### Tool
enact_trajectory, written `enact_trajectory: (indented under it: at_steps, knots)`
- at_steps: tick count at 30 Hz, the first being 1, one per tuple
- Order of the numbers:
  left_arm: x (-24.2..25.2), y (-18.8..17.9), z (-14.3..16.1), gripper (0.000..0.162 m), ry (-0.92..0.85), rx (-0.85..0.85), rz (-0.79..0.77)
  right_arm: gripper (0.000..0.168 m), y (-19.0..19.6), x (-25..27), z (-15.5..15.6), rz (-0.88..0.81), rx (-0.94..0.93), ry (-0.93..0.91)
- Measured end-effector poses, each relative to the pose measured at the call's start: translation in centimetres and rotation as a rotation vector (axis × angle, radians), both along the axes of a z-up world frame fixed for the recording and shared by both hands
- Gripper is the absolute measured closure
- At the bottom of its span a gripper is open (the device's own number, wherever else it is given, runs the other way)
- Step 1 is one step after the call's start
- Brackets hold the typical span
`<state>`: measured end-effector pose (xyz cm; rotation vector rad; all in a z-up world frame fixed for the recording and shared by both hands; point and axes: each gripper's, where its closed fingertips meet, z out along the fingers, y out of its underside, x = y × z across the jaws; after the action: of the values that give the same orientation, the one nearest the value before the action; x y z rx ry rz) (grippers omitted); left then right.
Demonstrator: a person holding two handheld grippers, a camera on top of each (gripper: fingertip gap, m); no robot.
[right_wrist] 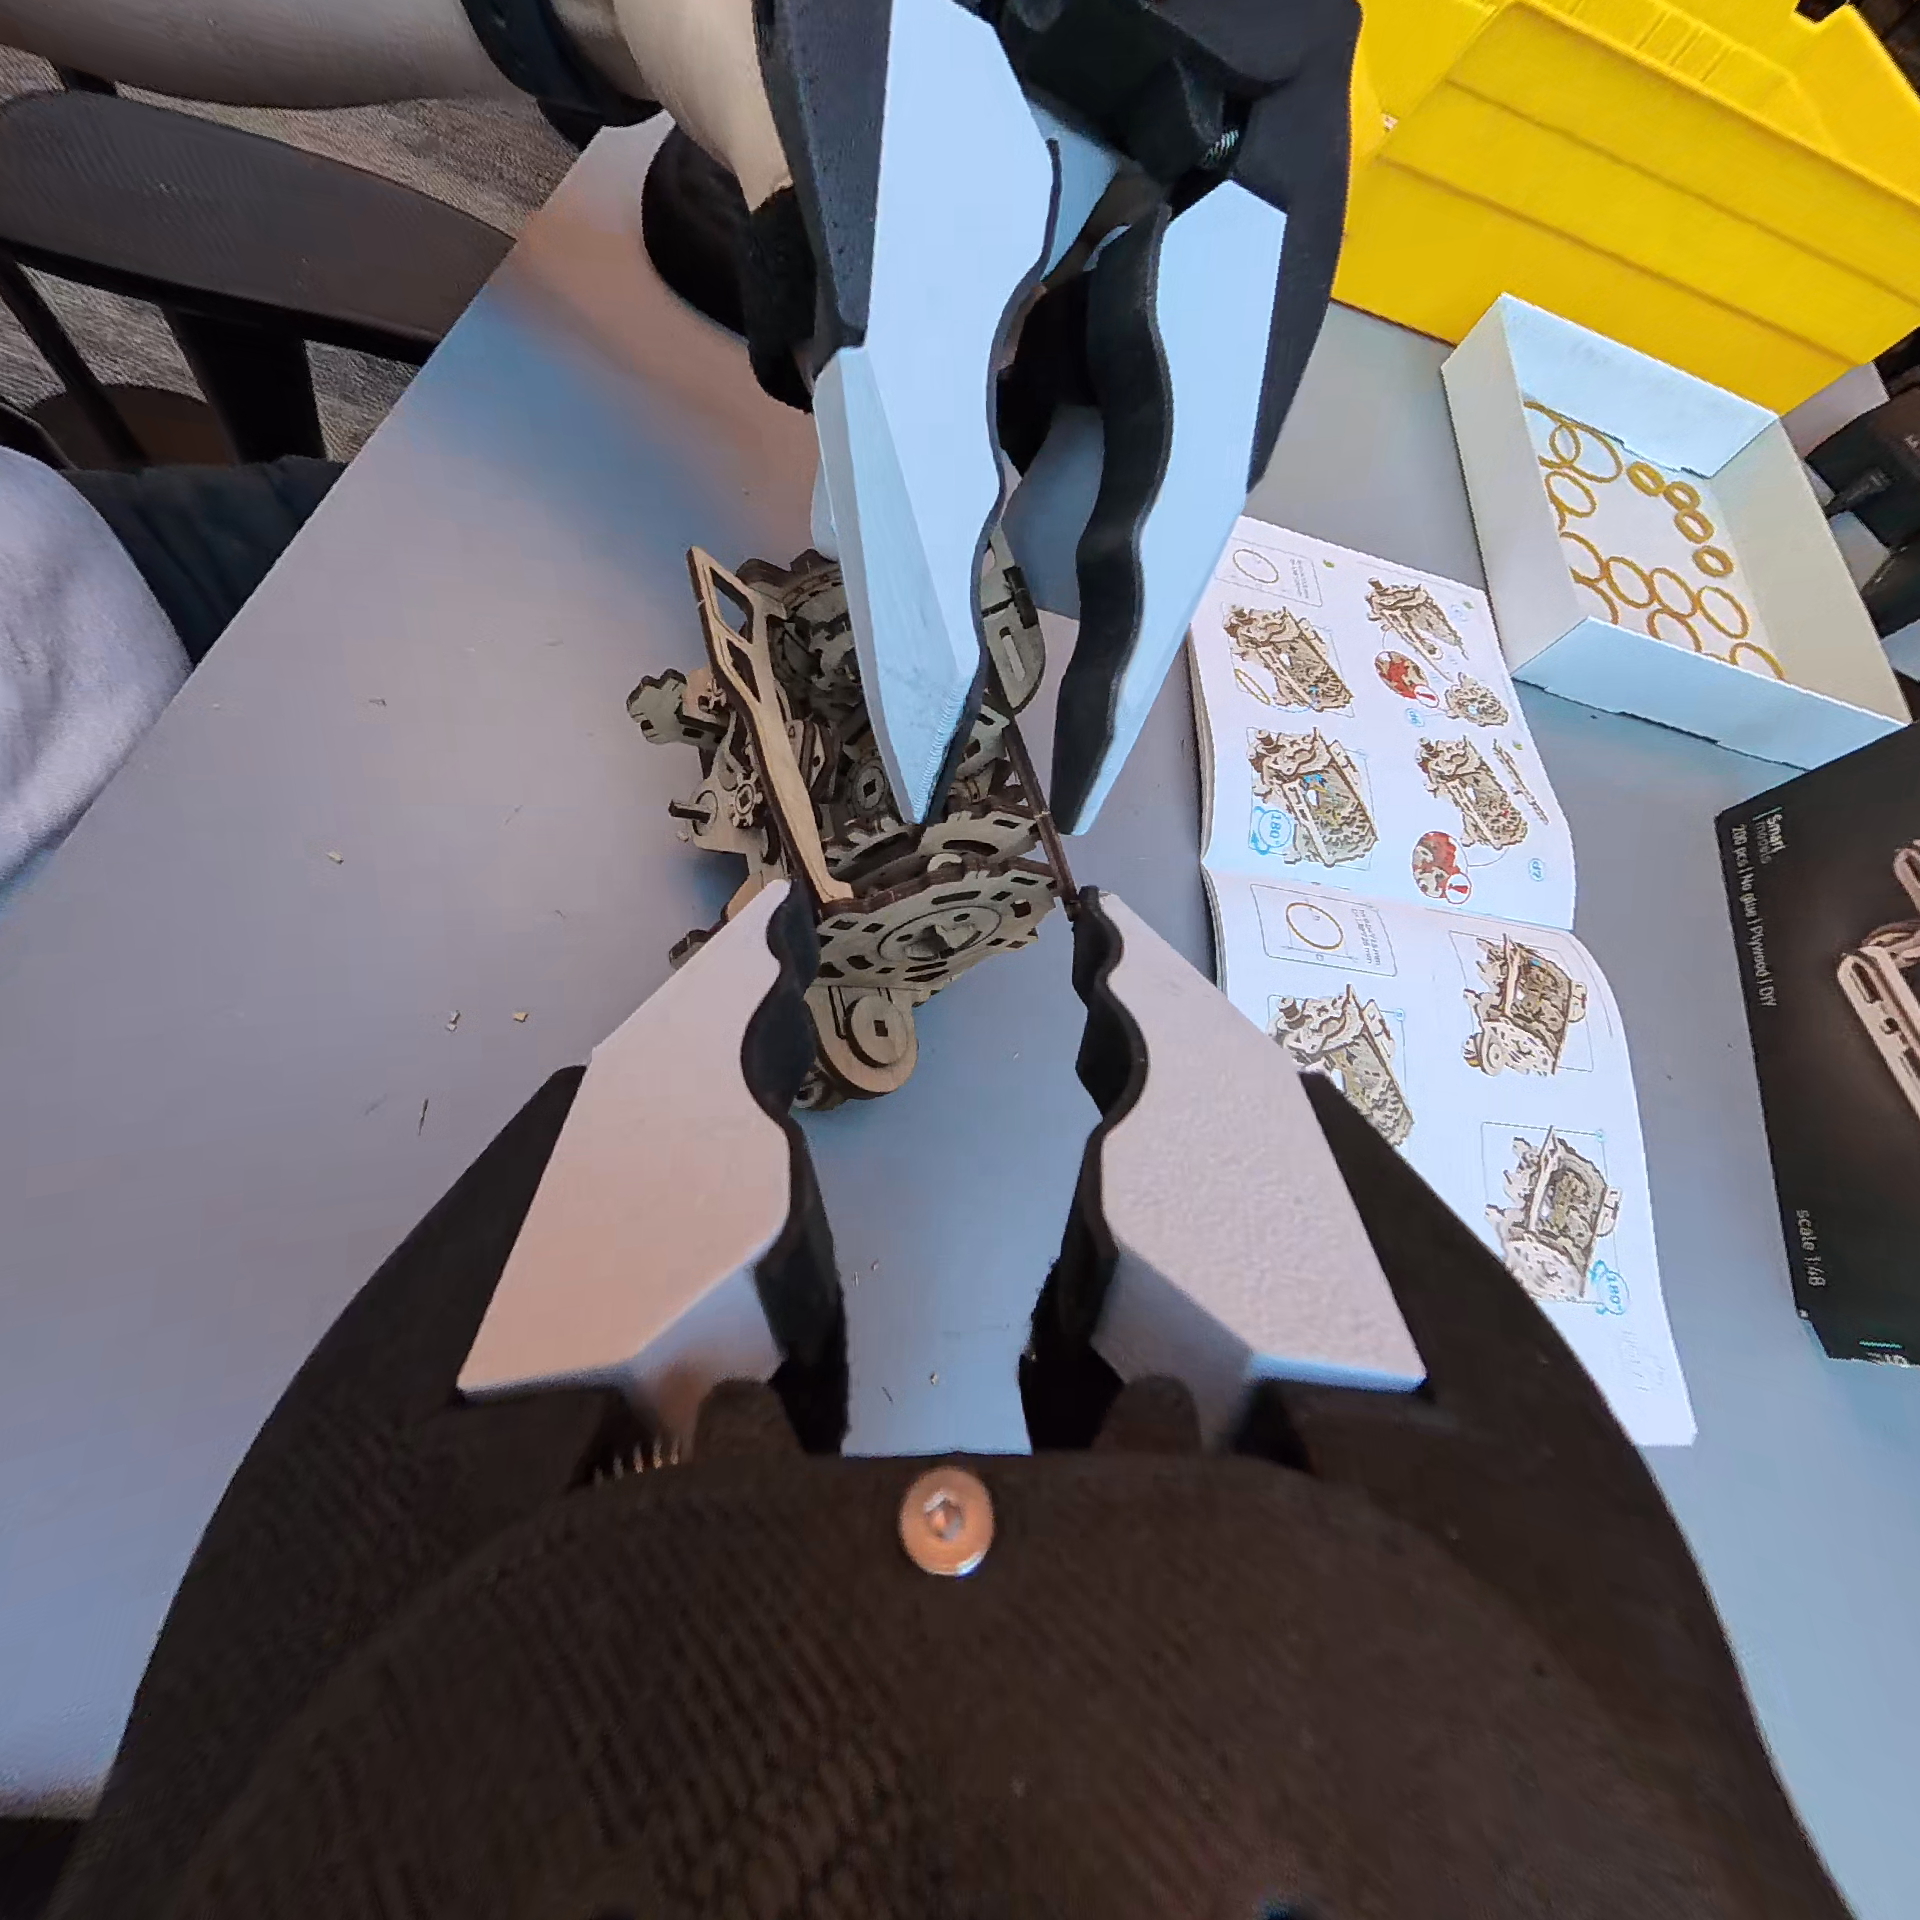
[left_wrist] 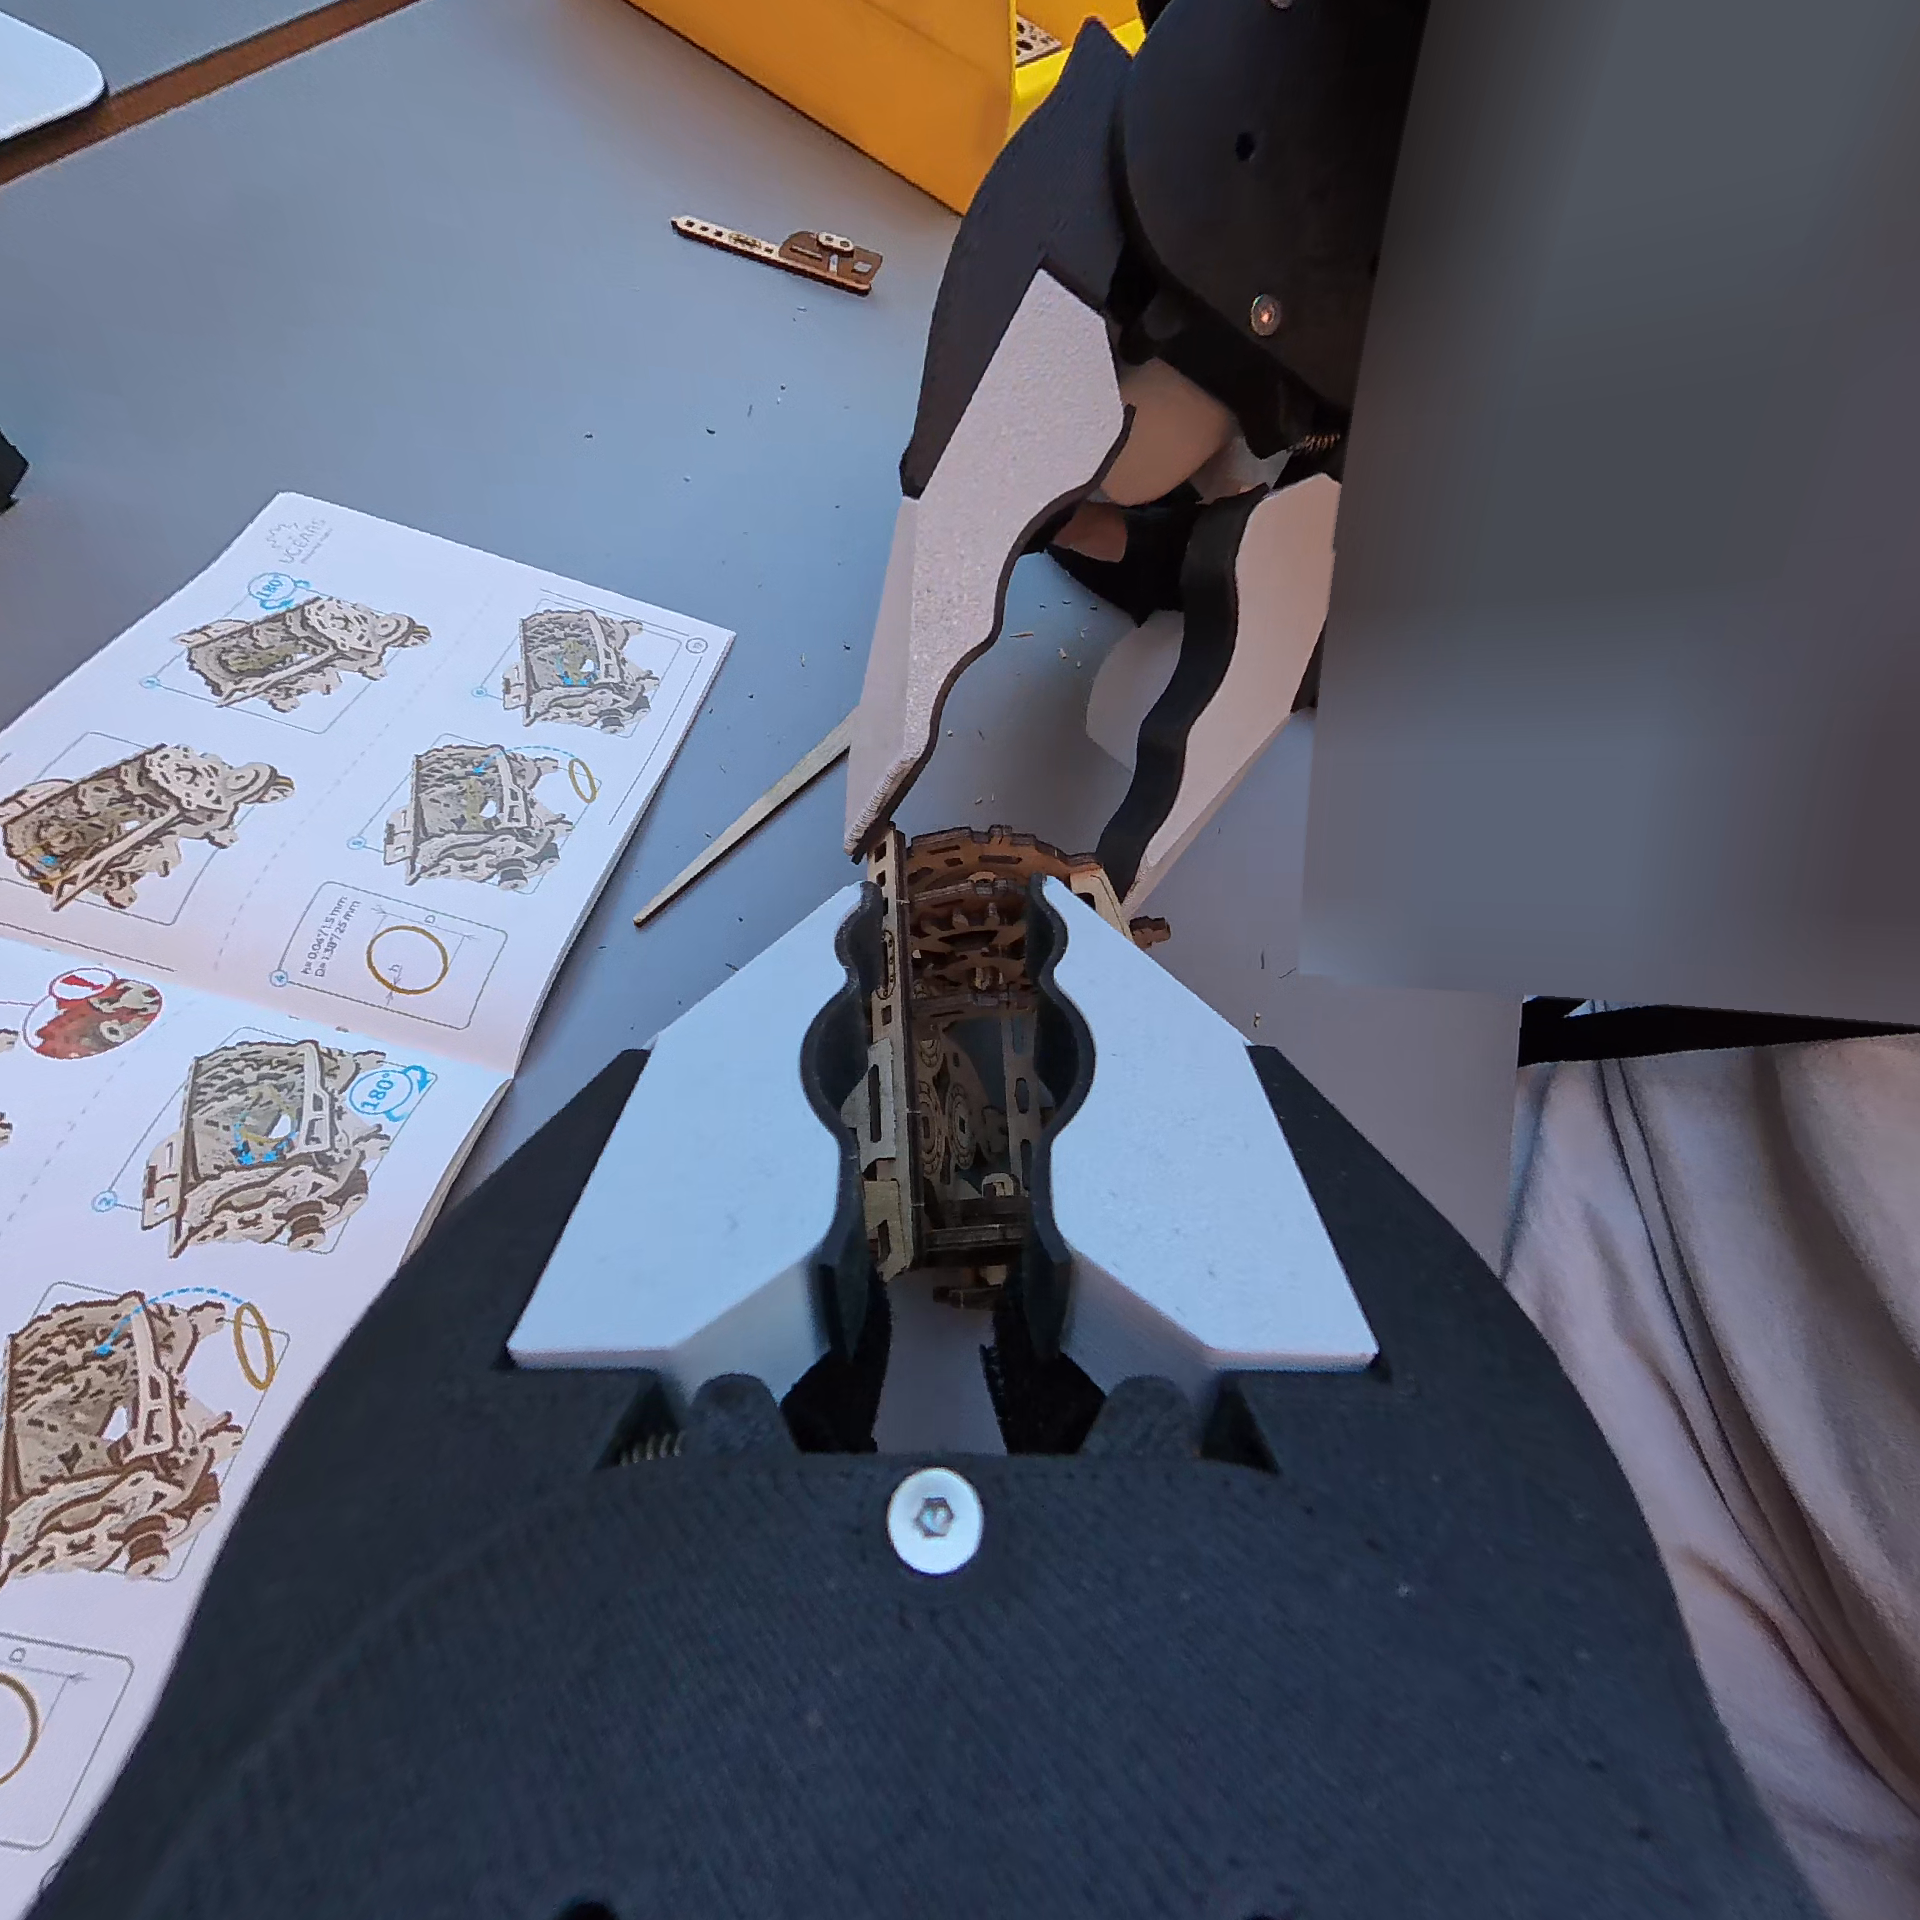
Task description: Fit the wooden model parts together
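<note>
The wooden model (left_wrist: 956,1060), a lattice of gears and plates, rests on the grey table (left_wrist: 468,364). My left gripper (left_wrist: 951,894) is shut on the wooden model, which fills the gap between its pads. In the right wrist view the left gripper (right_wrist: 1003,800) comes down from above, one finger inside the model (right_wrist: 904,883) and one outside a thin side panel. My right gripper (right_wrist: 935,904) stands with its jaws fairly wide, fingertips touching both edges of the model's round end plate. In the left wrist view it (left_wrist: 992,857) reaches the model's far end.
An open instruction booklet (left_wrist: 312,831) (right_wrist: 1403,935) lies beside the model. A loose wooden part (left_wrist: 790,249) and a thin wooden stick (left_wrist: 748,831) lie on the table. A yellow bin (right_wrist: 1610,187), a white box of rubber bands (right_wrist: 1662,551) and a black box (right_wrist: 1839,1039) stand nearby. Left and right tips are no more than a few centimetres apart.
</note>
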<state>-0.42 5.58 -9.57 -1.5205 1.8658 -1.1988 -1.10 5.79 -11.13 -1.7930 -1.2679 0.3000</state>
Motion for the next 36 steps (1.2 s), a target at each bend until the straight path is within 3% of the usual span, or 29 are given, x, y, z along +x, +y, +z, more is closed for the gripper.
enact_trajectory:
  at_steps: [9,22,26,36]
  knots:
    - [0.3,-0.2,0.0,0.138,0.012,0.0,-0.014,0.124,-0.6,-0.3,0.8,0.108,0.12,-0.006]
    - [0.8,0.1,0.3,0.138,-0.034,0.221,0.054,0.122,-0.1,0.2,0.7,0.075,0.1,0.004]
    - [0.8,-0.2,-0.5,0.126,0.016,0.191,0.045,0.122,-0.2,0.0,0.7,0.079,0.102,0.004]
    - [0.7,0.0,-0.2,0.128,0.002,0.148,0.065,0.122,-0.3,-0.1,0.6,0.075,0.097,-0.003]
